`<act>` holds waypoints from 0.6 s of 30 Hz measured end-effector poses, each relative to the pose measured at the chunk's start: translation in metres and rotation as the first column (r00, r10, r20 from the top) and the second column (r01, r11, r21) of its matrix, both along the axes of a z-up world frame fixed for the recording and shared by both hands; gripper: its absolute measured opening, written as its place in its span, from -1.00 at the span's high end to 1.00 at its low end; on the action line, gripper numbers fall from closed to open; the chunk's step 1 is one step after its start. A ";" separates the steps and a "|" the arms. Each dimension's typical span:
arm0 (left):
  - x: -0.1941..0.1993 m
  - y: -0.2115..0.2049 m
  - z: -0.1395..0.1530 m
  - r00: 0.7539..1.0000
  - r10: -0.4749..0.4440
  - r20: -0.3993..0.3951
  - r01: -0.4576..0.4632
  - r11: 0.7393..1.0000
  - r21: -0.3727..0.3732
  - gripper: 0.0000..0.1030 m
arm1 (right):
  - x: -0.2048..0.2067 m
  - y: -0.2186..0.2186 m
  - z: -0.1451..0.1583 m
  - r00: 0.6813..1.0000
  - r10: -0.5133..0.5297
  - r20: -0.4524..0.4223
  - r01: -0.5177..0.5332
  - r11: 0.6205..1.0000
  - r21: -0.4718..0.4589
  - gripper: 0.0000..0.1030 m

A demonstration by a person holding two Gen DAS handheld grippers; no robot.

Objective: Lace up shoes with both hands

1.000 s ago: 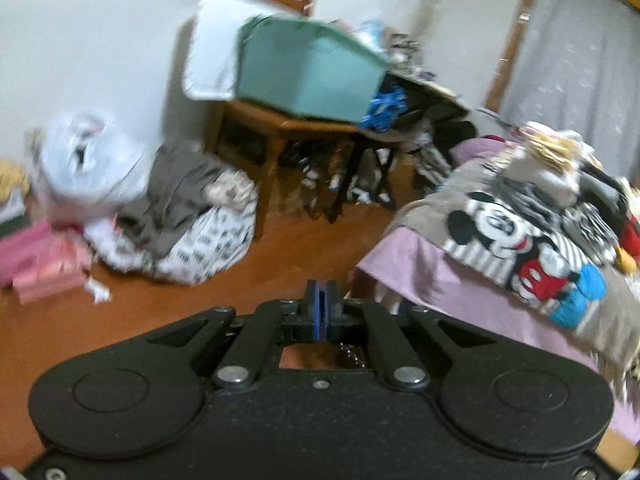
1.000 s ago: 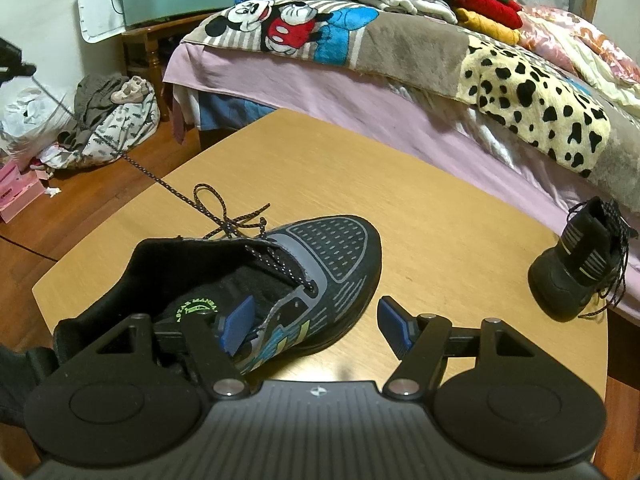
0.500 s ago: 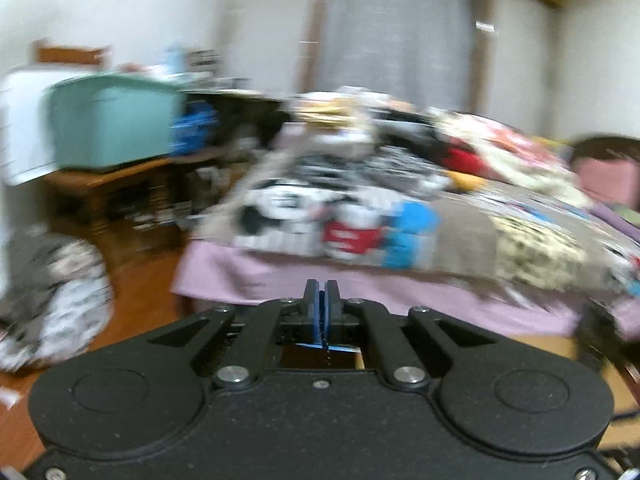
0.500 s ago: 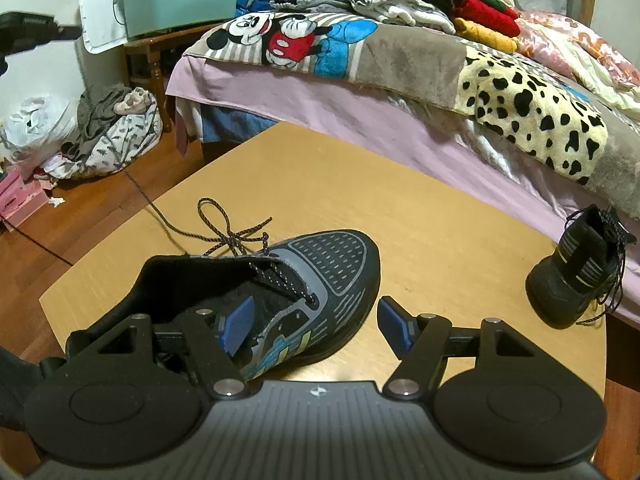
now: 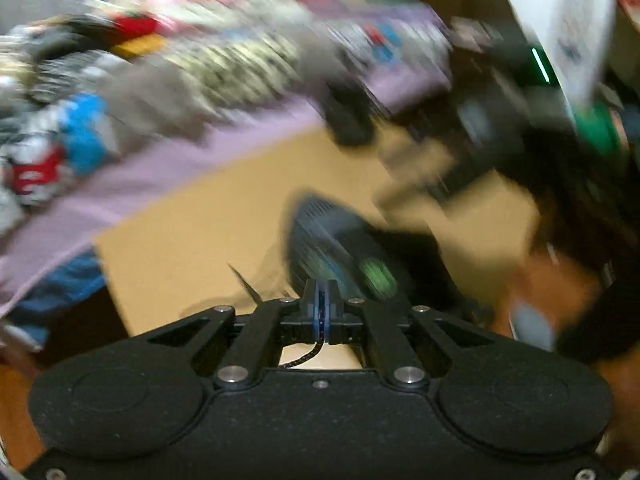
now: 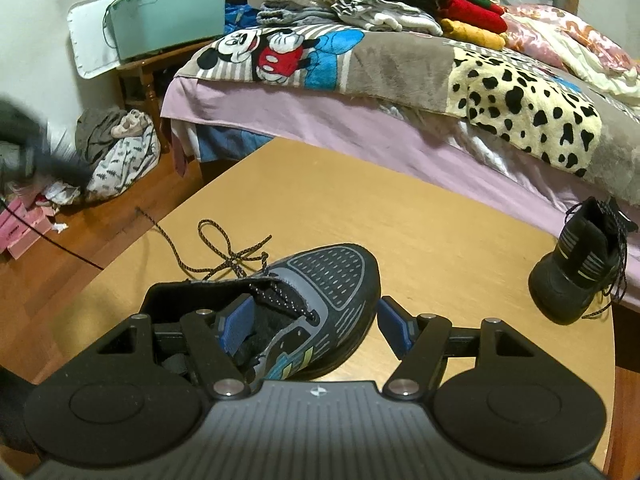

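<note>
A dark grey sneaker (image 6: 332, 280) lies on the round wooden table (image 6: 360, 200), and its black speckled lace (image 6: 224, 248) lies in loose loops to its left. My right gripper (image 6: 312, 326) is open and straddles the shoe's right side: one pad (image 6: 236, 326) sits inside the shoe's mouth, the other (image 6: 394, 330) just outside the sole. The left wrist view is blurred by motion. In it my left gripper (image 5: 322, 300) is shut on the lace (image 5: 310, 356), which hangs below the pads, and the sneaker (image 5: 336, 244) lies just ahead.
A second black sneaker (image 6: 576, 280) stands at the table's right edge by the bed (image 6: 360, 120), which is piled with blankets and folded clothes. A chair with a green bin (image 6: 168, 24), clothes bags and pink boxes (image 6: 24, 236) stand on the wooden floor at left.
The left gripper swung and rolled from facing the floor and chair, across the bed, to face the table and sneaker. The lace, taut a second ago, now lies slack. The right gripper stayed put.
</note>
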State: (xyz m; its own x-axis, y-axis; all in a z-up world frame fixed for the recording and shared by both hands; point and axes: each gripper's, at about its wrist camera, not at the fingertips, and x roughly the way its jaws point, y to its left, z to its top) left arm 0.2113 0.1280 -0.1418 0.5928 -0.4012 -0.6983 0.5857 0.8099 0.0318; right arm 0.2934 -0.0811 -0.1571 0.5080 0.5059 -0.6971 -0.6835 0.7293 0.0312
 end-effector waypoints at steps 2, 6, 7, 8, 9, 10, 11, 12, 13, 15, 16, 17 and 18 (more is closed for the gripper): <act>-0.004 -0.013 -0.019 0.996 -0.063 -0.058 0.066 0.996 0.065 1.00 | 0.001 0.000 0.001 1.000 -0.004 -0.001 0.004 1.000 0.006 -0.32; -0.001 -0.026 -0.049 0.983 -0.100 -0.157 0.124 0.981 0.149 1.00 | 0.002 -0.002 0.001 1.000 -0.015 -0.003 0.015 1.000 0.016 -0.32; 0.001 -0.027 -0.054 0.978 -0.103 -0.180 0.133 0.977 0.168 1.00 | 0.003 -0.002 0.001 1.000 -0.018 -0.005 0.018 1.000 0.020 -0.32; 0.002 -0.027 -0.058 0.975 -0.103 -0.198 0.140 0.973 0.182 0.96 | 0.004 -0.003 0.001 1.000 -0.022 -0.007 0.022 0.999 0.024 -0.32; 0.001 -0.026 -0.060 0.971 -0.107 -0.215 0.148 0.972 0.185 0.83 | 0.004 -0.004 0.001 1.000 -0.025 -0.009 0.026 0.999 0.028 -0.32; 0.001 -0.023 -0.059 0.970 -0.107 -0.217 0.148 0.973 0.179 0.69 | 0.005 -0.005 0.000 1.000 -0.029 -0.011 0.029 0.999 0.032 -0.32; 0.002 -0.020 -0.058 0.971 -0.100 -0.218 0.139 0.976 0.167 0.64 | 0.006 -0.006 0.000 0.999 -0.034 -0.012 0.034 0.999 0.037 -0.32; 0.003 -0.016 -0.054 0.971 -0.093 -0.221 0.128 0.981 0.149 0.59 | 0.007 -0.008 0.000 0.999 -0.041 -0.015 0.042 0.998 0.046 -0.32; 0.004 -0.012 -0.051 0.971 -0.091 -0.222 0.121 0.984 0.127 0.56 | 0.009 -0.010 0.000 0.998 -0.053 -0.022 0.054 0.997 0.060 -0.32; 0.008 -0.001 -0.043 0.972 -0.079 -0.221 0.099 0.992 0.079 0.48 | 0.014 -0.016 -0.001 0.995 -0.083 -0.047 0.088 0.991 0.098 -0.32; 0.008 0.005 -0.037 0.976 -0.055 -0.211 0.067 0.997 0.050 0.44 | 0.017 -0.019 -0.001 0.993 -0.099 -0.058 0.106 0.987 0.119 -0.32; 0.009 0.011 -0.032 0.979 -0.029 -0.202 0.034 0.999 0.020 0.44 | 0.020 -0.022 -0.001 0.991 -0.116 -0.072 0.125 0.982 0.145 -0.32; 0.013 0.019 -0.028 0.982 0.011 -0.190 -0.013 1.000 -0.010 0.44 | 0.024 -0.026 -0.001 0.986 -0.137 -0.093 0.152 0.973 0.175 -0.32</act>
